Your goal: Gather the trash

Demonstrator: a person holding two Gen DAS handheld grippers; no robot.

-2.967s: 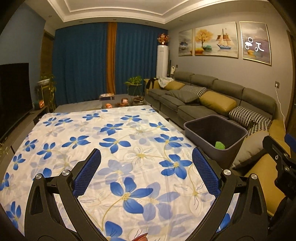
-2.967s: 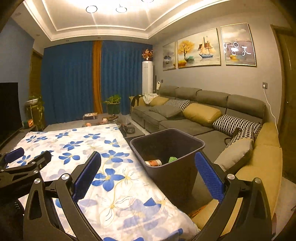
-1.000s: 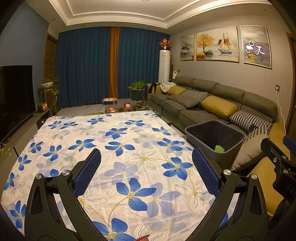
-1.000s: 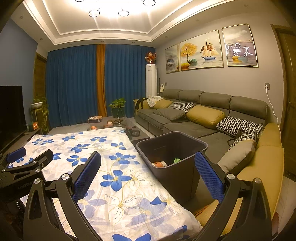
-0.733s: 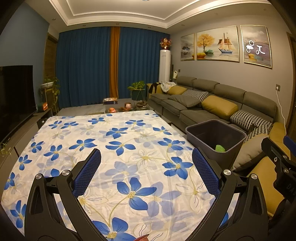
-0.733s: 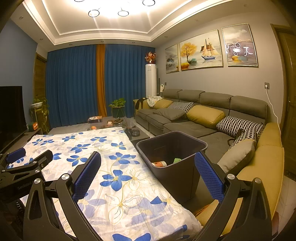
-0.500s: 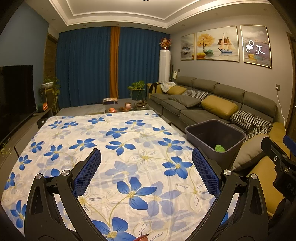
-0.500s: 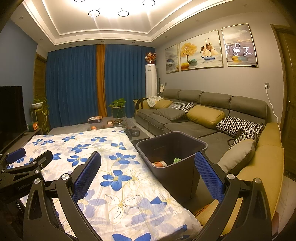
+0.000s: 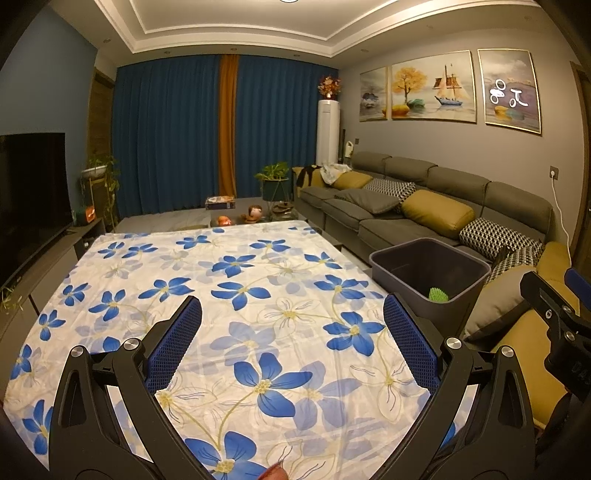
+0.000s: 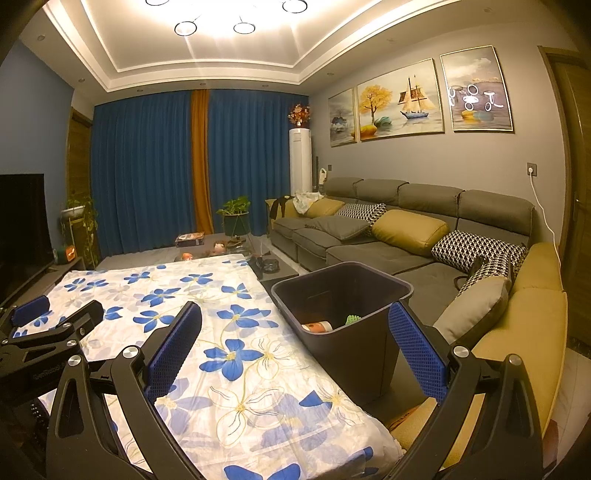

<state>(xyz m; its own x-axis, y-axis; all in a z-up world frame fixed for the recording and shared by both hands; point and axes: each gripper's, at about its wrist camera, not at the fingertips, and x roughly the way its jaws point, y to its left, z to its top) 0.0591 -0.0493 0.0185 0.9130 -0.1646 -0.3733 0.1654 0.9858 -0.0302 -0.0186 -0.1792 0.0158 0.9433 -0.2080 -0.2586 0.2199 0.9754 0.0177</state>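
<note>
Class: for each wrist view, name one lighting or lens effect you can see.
Left wrist view: glare spots on the rightmost framed painting; fisheye bends the white ceiling moulding. Right wrist view: round ceiling lights blow out to white; dark corners vignette the frame.

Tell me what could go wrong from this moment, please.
The dark plastic bin stands right against the edge of the table's blue-flowered white cloth, so a swinging right tool might knock it. Both tools are open and hold nothing, and the left tool could snag the wrinkled cloth.
</note>
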